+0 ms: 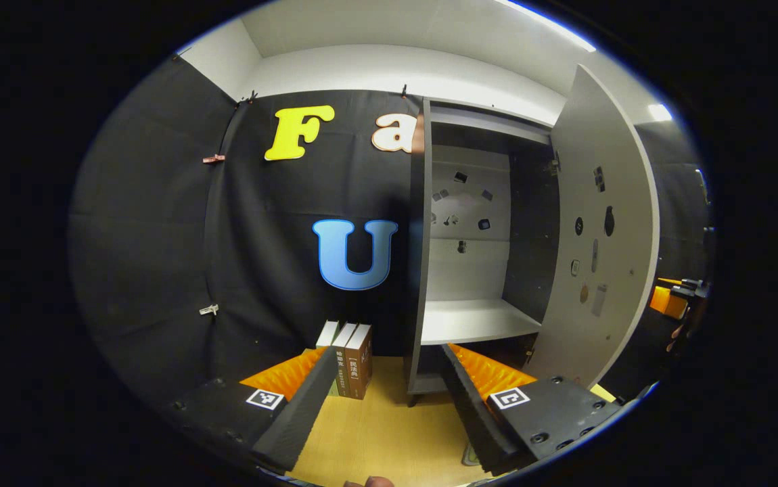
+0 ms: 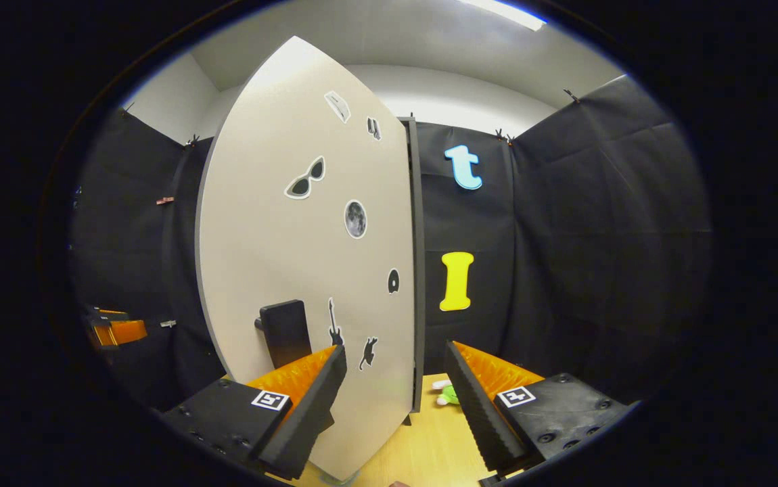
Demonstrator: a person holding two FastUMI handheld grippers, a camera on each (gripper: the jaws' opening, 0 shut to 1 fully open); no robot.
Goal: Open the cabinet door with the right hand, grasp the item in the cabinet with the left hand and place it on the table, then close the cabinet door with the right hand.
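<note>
We are in a black-draped booth over a pale wooden table [image 1: 389, 433], where the tall grey cabinet [image 1: 477, 318] stands right of centre in the left gripper view, its white shelf bare. Its flat, sticker-dotted grey door [image 2: 308, 270] is swung wide; we judge it stiff, light and smooth, best taken by the dark block handle [image 2: 285, 331] at lower centre. Both the left gripper [image 1: 389, 399] and right gripper [image 2: 396, 399] are spread apart, holding nothing; the item we cannot place for certain.
</note>
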